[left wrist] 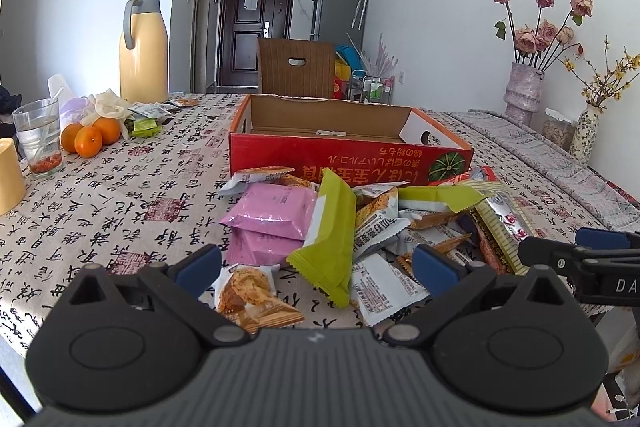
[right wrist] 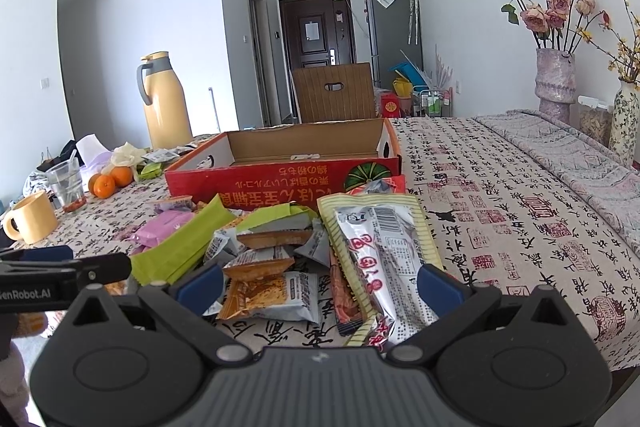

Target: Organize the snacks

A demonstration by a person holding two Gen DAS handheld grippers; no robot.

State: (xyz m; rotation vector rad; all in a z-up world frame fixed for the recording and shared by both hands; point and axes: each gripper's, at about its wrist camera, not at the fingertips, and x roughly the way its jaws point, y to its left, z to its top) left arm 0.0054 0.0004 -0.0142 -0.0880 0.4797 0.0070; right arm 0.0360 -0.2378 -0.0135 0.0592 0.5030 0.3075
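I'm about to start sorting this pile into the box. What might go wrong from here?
The snack packets overlap, so closing on one may drag its neighbours. The left gripper and right gripper, both open, hover close together and might collide. The red box looks light and might slide if bumped.

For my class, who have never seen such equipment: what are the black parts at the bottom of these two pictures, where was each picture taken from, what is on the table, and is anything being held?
No robot arm here: a person holds a hand tool in each hand, each with a camera looking along its two blue-tipped jaws. One picture comes from the left gripper, the other from the right gripper. Both have their jaws wide open and hold nothing.

On the patterned tablecloth lies a loose pile of snack packets, including pink packets and a long silver packet. Behind the pile is an empty red cardboard box. Farther left are oranges, a glass and a yellow flask.
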